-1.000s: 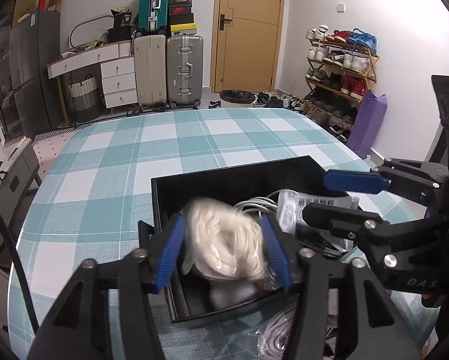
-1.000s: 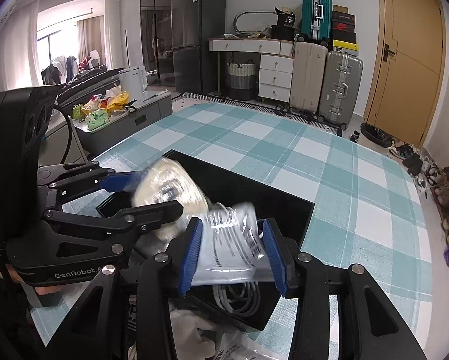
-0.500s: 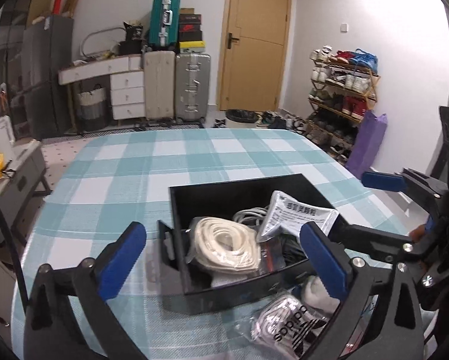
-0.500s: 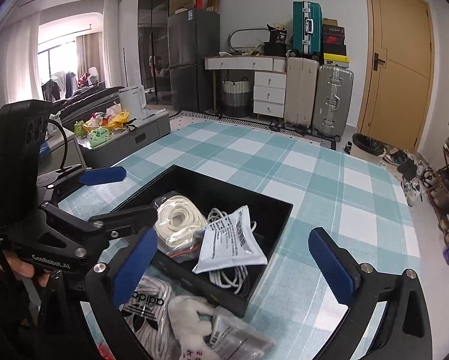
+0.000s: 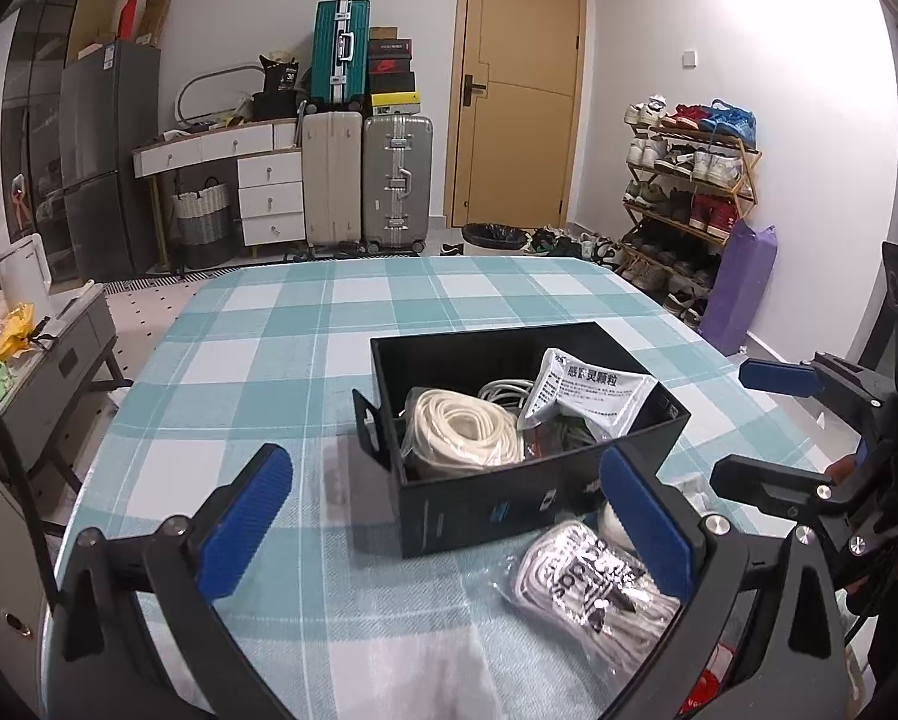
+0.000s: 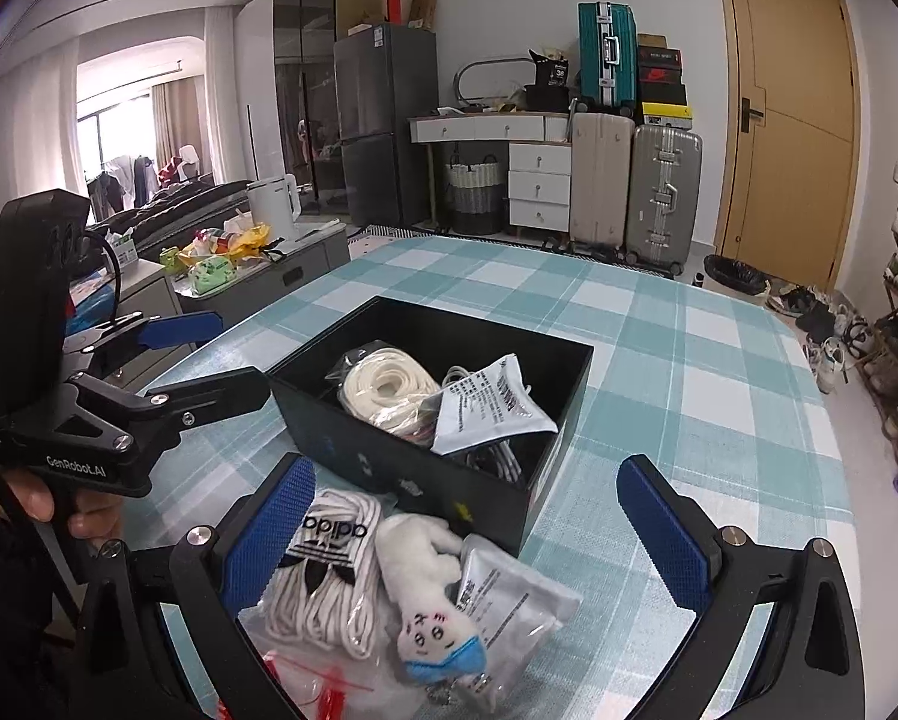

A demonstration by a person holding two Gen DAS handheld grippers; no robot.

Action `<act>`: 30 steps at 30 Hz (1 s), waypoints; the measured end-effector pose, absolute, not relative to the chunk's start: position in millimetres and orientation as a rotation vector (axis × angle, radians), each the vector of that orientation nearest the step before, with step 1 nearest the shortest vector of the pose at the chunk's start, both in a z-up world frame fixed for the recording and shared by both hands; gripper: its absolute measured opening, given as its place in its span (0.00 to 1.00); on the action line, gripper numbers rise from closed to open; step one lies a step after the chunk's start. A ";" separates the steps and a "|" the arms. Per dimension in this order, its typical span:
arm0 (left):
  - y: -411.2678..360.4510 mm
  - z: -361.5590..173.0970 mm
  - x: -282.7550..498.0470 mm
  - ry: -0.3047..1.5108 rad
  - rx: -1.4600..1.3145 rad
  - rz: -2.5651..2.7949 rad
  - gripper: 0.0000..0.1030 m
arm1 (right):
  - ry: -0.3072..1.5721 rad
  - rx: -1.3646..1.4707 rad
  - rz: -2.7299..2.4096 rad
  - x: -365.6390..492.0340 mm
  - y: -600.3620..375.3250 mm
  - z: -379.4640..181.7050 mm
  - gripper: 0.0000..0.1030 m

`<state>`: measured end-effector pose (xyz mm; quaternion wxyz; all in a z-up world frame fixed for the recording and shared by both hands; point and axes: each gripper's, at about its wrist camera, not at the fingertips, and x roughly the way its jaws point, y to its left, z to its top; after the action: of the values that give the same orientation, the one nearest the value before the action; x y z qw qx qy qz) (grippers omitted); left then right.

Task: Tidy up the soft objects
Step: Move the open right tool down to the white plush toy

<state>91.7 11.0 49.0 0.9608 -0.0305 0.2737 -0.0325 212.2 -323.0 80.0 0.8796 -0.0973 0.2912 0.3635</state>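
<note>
A black box (image 5: 509, 498) (image 6: 425, 474) stands on the checked tablecloth. Inside lie a coil of white rope in a bag (image 5: 464, 429) (image 6: 389, 387), a white sachet (image 5: 590, 396) (image 6: 488, 411) and white cables (image 6: 503, 459). In front of the box lie bagged Adidas socks (image 5: 587, 585) (image 6: 323, 570), a small white plush toy (image 6: 428, 594) and a silver sachet (image 6: 509, 600). My left gripper (image 5: 443, 528) is open and empty, held back from the box. My right gripper (image 6: 464, 534) is open and empty above the loose items.
The round table (image 5: 269, 360) has a teal and white checked cloth. A bag with red parts (image 6: 323, 684) lies at the near edge. Suitcases (image 5: 365, 180), drawers, a door and a shoe rack (image 5: 683, 192) stand behind. A low grey cabinet (image 6: 251, 276) is to the left.
Both grippers opened, letting the rope coil and the white sachet drop into the box, and then pulled back and up from the box.
</note>
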 end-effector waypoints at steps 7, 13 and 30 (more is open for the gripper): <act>6.1 43.1 75.1 0.558 -0.053 -0.044 1.00 | 0.602 -0.211 0.756 196.9 -329.0 79.4 0.99; -0.2 37.5 64.4 0.568 -0.043 -0.056 1.00 | 0.614 -0.220 0.750 191.1 -333.0 82.3 0.99; -5.4 8.5 66.7 0.646 -0.042 -0.067 1.00 | 0.726 -0.304 0.677 205.8 -344.7 56.3 0.99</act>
<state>66.7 -5.4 8.5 0.9475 -0.0205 0.3175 -0.0329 205.8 -344.7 56.3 0.8683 -0.1453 0.3467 0.3237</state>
